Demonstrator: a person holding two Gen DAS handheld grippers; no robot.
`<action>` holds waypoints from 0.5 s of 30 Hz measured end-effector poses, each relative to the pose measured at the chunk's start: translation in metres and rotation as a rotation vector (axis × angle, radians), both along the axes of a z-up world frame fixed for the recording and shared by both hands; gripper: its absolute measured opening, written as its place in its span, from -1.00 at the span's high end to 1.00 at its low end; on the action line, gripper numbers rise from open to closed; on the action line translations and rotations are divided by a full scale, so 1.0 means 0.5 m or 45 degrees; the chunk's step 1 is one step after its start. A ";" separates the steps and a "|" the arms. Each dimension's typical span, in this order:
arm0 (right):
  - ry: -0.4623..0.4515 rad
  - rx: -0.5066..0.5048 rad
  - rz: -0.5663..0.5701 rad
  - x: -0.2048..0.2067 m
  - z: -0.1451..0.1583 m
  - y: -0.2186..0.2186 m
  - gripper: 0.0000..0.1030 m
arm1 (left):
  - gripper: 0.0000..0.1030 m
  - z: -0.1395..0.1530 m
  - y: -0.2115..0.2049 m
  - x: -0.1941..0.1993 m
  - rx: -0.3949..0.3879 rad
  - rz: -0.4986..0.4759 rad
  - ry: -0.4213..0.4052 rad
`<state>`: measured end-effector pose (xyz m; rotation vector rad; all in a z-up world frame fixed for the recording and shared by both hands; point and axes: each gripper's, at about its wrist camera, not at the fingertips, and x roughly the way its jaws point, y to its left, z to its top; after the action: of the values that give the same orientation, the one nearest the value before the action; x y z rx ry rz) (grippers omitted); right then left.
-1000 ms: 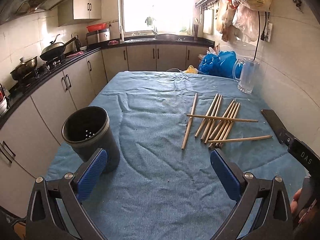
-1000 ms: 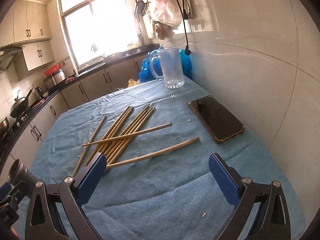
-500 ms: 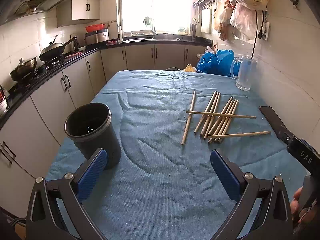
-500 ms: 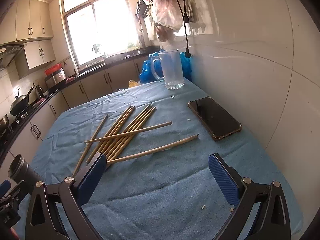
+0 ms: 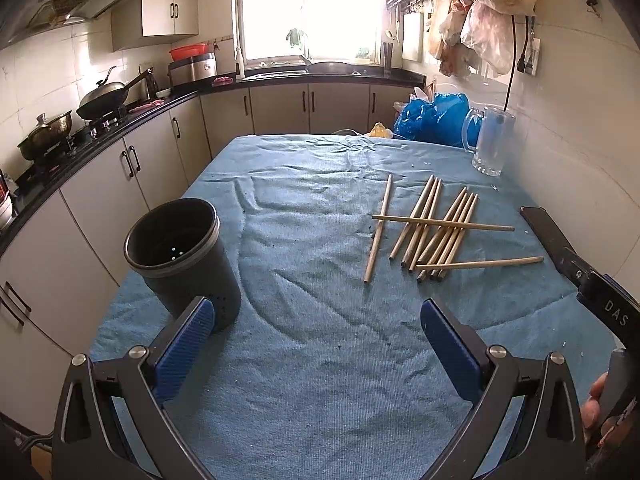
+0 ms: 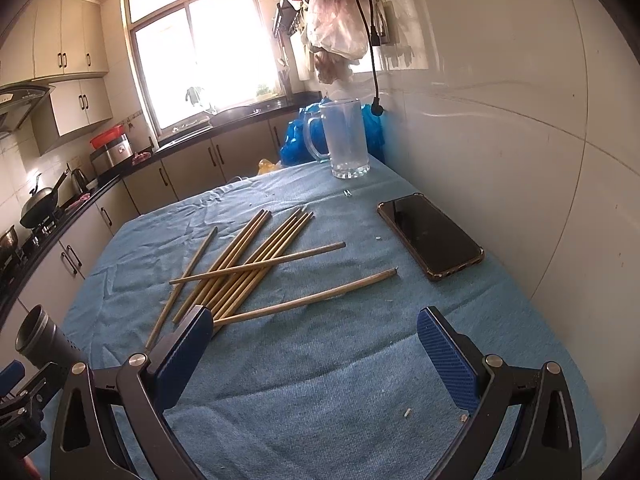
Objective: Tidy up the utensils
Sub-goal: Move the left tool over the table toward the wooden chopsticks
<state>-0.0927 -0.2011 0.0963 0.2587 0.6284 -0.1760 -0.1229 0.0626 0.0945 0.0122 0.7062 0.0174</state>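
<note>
While both my left gripper (image 5: pixel 316 344) and right gripper (image 6: pixel 316 344) hang wide open and empty, every chopstick (image 5: pixel 430 228) lies on the tabletop (image 5: pixel 312 380), the holder (image 5: pixel 180 256) unfilled, so nothing's done yet

Both views have eased back: the holder (image 5: pixel 182 256) and chopsticks (image 6: pixel 256 268) sit slightly farther off.

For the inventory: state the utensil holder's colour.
Dark grey holder; clearest in the left wrist view.

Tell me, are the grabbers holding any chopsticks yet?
No, nothing is held. The left gripper and the right gripper are both open, and the chopsticks lie on the blue cloth.
</note>
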 end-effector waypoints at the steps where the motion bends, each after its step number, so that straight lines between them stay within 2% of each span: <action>1: 0.006 0.004 0.000 0.001 -0.002 -0.001 -1.00 | -1.00 -0.001 0.000 0.000 0.001 -0.001 0.003; 15: 0.042 0.030 0.002 0.006 -0.016 -0.008 -1.00 | -1.00 -0.013 -0.005 0.010 0.001 -0.006 0.034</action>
<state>-0.0898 -0.2049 0.0881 0.2781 0.6636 -0.1714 -0.1177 0.0603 0.0880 0.0151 0.7333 0.0130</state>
